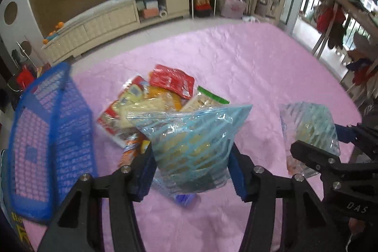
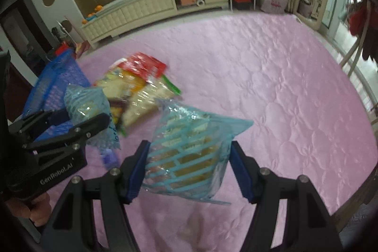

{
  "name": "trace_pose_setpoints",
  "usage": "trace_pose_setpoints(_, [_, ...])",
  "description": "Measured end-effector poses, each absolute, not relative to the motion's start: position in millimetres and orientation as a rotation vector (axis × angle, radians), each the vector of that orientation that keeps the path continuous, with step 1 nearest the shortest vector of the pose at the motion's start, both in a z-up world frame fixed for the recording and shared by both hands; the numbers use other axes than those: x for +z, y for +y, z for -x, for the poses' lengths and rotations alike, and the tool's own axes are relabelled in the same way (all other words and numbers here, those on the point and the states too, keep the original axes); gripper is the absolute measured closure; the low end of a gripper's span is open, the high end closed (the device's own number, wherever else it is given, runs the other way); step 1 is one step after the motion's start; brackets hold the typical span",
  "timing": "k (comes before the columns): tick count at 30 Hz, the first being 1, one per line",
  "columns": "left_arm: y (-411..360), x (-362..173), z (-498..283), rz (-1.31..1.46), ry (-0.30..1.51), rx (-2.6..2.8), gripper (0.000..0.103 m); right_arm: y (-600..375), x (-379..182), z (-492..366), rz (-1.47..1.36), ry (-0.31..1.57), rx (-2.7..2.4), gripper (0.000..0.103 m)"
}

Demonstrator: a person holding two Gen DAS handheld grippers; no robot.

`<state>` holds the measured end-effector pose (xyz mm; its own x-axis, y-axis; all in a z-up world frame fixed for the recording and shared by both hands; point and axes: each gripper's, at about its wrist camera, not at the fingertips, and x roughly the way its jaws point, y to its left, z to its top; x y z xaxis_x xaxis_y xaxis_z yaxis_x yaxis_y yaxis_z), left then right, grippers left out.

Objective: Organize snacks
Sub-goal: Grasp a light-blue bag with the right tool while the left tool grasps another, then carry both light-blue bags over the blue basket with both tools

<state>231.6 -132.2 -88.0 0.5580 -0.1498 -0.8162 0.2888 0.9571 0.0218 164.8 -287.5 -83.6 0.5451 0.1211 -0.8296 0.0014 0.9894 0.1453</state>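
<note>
Crinkly blue-striped plastic fills both tools: my left tool [image 1: 191, 171] pinches one snack bag [image 1: 191, 141], my right tool [image 2: 189, 169] another [image 2: 189, 152]. Light, soft and slippery, so I grip mid-body. Beyond, the snack pile [image 1: 153, 100] lies on the pink quilted bed [image 1: 236, 58] beside the blue basket [image 1: 49, 138].

Glossy, crinkled clear plastic is wrapping the blue-striped snack bag [image 1: 193, 145]. The blue basket [image 1: 47, 134] is showing rigid plastic mesh. Quilted pink cloth [image 2: 271, 86] with a slight sheen is covering the surface.
</note>
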Motion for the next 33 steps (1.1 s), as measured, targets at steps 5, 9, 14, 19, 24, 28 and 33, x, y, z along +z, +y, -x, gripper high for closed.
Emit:
trace_pose_setpoints(5, [-97.7, -53.7, -202.8, -0.111, 0.86, -0.228, 0.05, -258.7, -39.3, -140.9, -0.072, 0.907, 0.105, 0.033])
trace_pose_setpoints(9, [-63.2, -29.4, -179.7, -0.077, 0.801, -0.193, 0.05, -230.9, -17.9, -127.9, -0.039, 0.867, 0.15, 0.032])
trace_pose_setpoints(14, [-21.3, -10.2, -153.8, -0.062, 0.741, -0.126, 0.05, -191.7, 0.0, -118.3, -0.009, 0.811, 0.23, 0.033])
trace_pose_setpoints(19, [19.0, 5.7, -134.8, -0.061, 0.717, -0.061, 0.05, -148.5, 7.1, -121.7, 0.009, 0.786, 0.305, 0.032])
trace_pose_setpoints(24, [54.7, 10.9, -134.2, -0.069, 0.72, -0.001, 0.05, -110.6, 10.3, -126.9, 0.03, 0.771, 0.365, 0.032])
trace_pose_setpoints(28, [76.1, 8.5, -146.2, -0.057, 0.74, 0.009, 0.05, -84.2, 8.9, -134.5, 0.047, 0.766, 0.413, 0.032])
trace_pose_setpoints(33, [101.4, -0.5, -157.9, -0.038, 0.781, -0.012, 0.05, -63.8, -3.2, -154.3, 0.021, 0.808, 0.461, 0.032])
